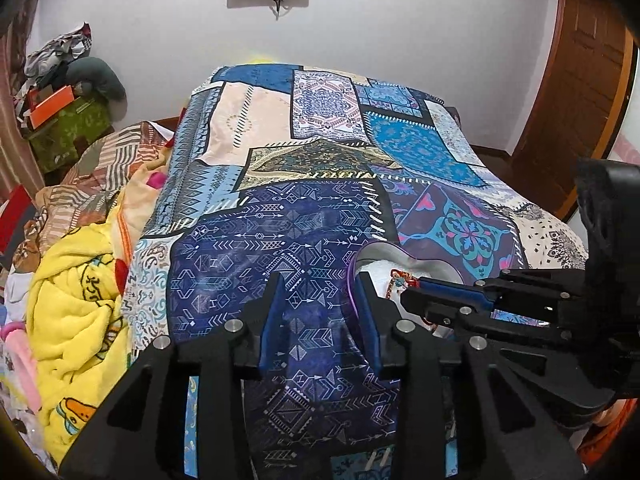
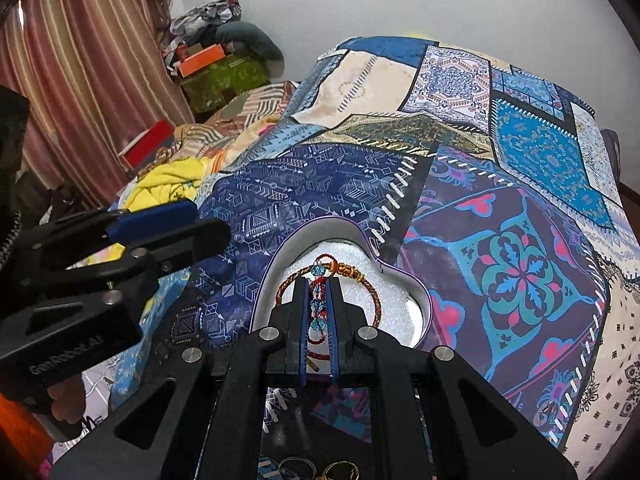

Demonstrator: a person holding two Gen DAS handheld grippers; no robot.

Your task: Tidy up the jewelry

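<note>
We see the left tongs (image 1: pixel 324 312) parted with nothing between them, over the bedspread (image 1: pixel 280 240) just beside the rim of the heart box (image 2: pixel 276 272). Our right tongs (image 2: pixel 318 312) are pinched nearly closed on the beaded strand (image 2: pixel 318 304) of the bracelet (image 2: pixel 376 300), which lies on white foam inside the box. The box sits on the bed, near its front edge.

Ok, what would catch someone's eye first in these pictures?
Probably the red-and-orange beaded bracelet lying on white padding inside the heart-shaped box, with the right hand-held gripper narrowed around its blue-bead tassel. Around it spreads the busy blue patchwork bedspread; the left hand-held gripper hangs open beside the box.
</note>
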